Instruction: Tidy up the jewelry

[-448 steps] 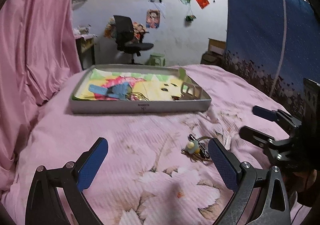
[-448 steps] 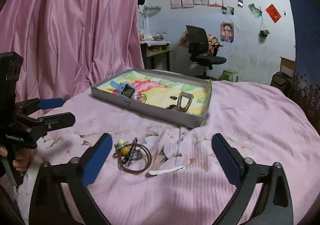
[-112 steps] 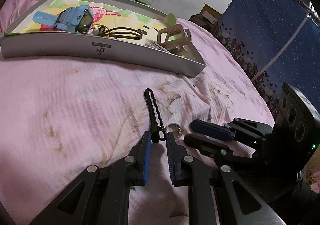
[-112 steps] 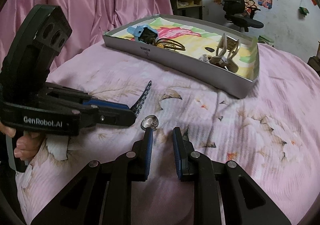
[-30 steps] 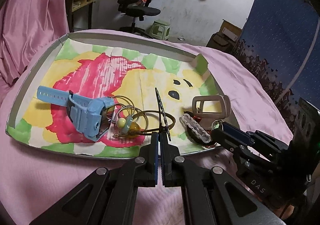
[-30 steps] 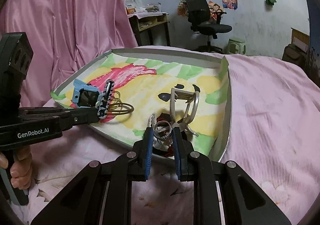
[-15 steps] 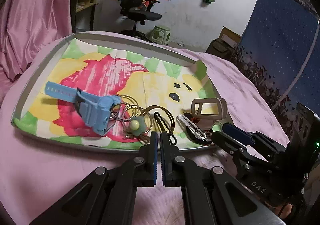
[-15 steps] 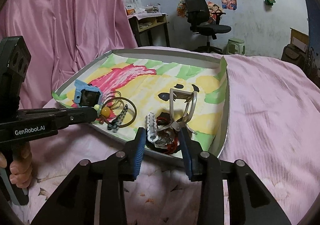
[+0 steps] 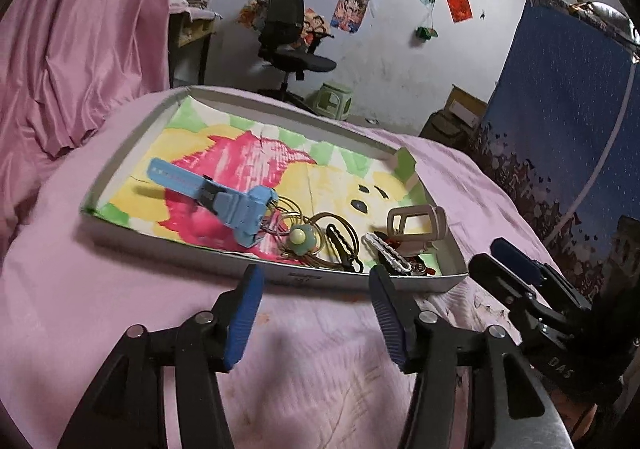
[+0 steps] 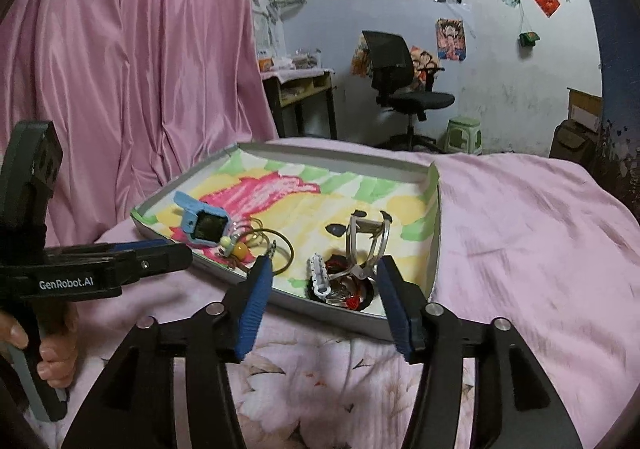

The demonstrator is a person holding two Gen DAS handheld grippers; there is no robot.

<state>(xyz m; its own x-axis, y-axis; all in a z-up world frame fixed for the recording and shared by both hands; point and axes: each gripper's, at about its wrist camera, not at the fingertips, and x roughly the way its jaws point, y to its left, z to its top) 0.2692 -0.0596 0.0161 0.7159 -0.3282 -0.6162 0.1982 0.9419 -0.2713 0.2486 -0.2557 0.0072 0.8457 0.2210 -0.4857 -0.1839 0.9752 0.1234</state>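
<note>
On the pink bed (image 9: 120,329), the tray (image 9: 192,249) with its painted lining already carries every piece you can see: blue watch (image 9: 240,209), a tangle of wire hoops (image 9: 332,225) with a pale bead (image 9: 298,236), black clip (image 9: 340,247), white chain (image 9: 386,249), beige claw clip (image 9: 416,227), all bunched along the near wall; no loose jewelry shows on the bedding in either view, so this step reads as a release and a pull-back. Do it well by drawing both tools straight away from the near wall, clear of the rim, so that no pad snags a hoop or tips the light card tray; before you call it done, look over the bedding to each side, since the lens hides what lies under the tools. Your left gripper (image 9: 316,313) points downward short of the tray wall, its jaws have just been opening and now stand spread with nothing between them. Your right gripper (image 10: 324,309) sits near the tray's right corner, tilted down less steeply, its jaws likewise just opened and spread wide, nothing pinched; the chain and a silver clip (image 10: 366,245) show in the gap, lying free in the tray. Your left hand (image 10: 36,353) wraps the handle at the frame's lower left edge
</note>
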